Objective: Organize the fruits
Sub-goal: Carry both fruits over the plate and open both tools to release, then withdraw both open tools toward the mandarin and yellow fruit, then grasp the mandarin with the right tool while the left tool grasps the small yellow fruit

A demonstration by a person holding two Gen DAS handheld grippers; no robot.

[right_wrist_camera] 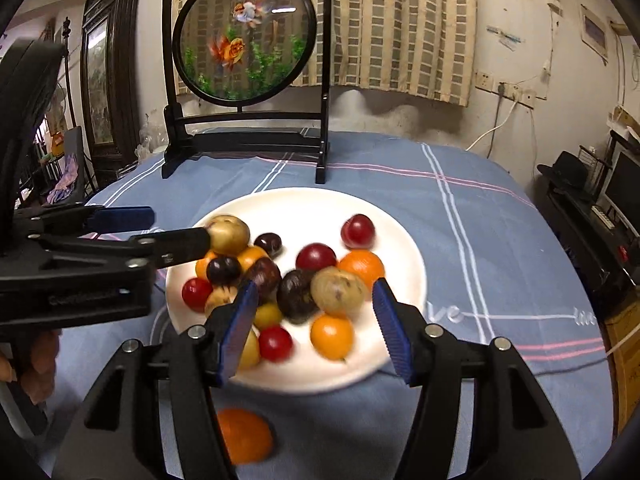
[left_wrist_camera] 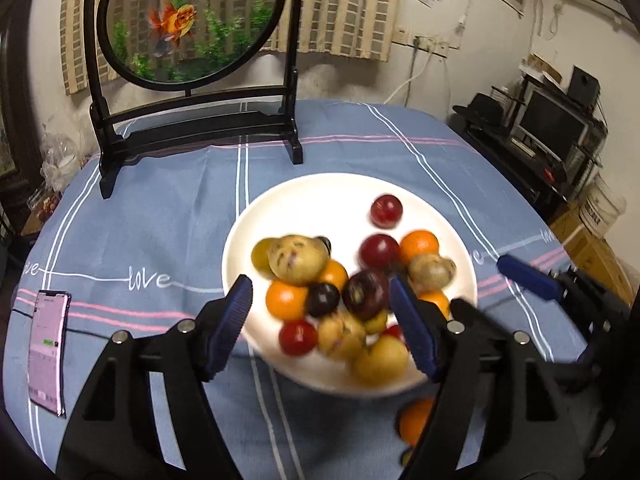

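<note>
Blue-padded jaws of the left gripper stand wide over the near side of the white plate, with nothing pressed between them. Jaws of the right gripper are likewise parted and empty above the heaped fruits. One orange lies alone on the blue checked cloth of the counter, just before the plate's near rim. Beyond the plate stands a round goldfish screen; a phone lies at left.
</note>
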